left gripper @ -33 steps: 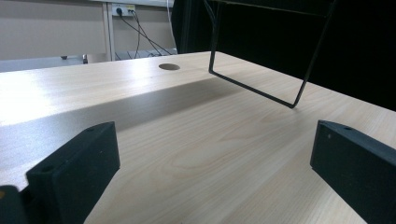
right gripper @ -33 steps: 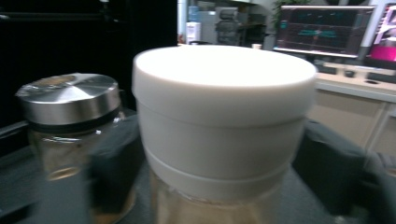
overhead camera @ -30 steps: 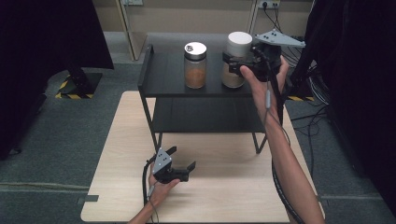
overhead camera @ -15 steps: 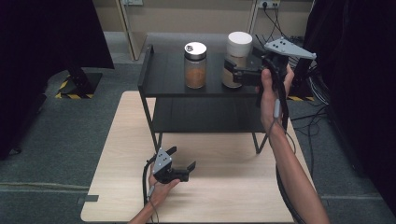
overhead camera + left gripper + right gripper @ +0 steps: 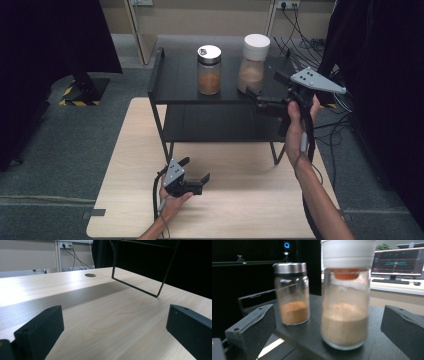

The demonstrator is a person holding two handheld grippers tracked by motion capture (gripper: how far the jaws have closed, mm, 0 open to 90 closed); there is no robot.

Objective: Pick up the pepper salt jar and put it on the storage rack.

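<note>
A light wooden bench (image 5: 240, 210) is carrying a black two-tier metal shelf rack (image 5: 172, 87). On the rack's top tier a glass jar with a metal lid (image 5: 209, 70) is standing upright, partly filled with reddish-brown powder. A round cable hole (image 5: 90, 275) is showing in the bench top. Grey carpet (image 5: 60, 145) is lying around the bench, and cables (image 5: 295, 22) are trailing from a wall socket (image 5: 283, 4). A monitor (image 5: 398, 262) is glowing behind.

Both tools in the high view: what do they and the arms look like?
Left tool and right tool are black, each with two blocky jaws, a grey three-cornered plate with dark holes on top and a black trailing cable. The forearms are bare, no sleeves showing.
</note>
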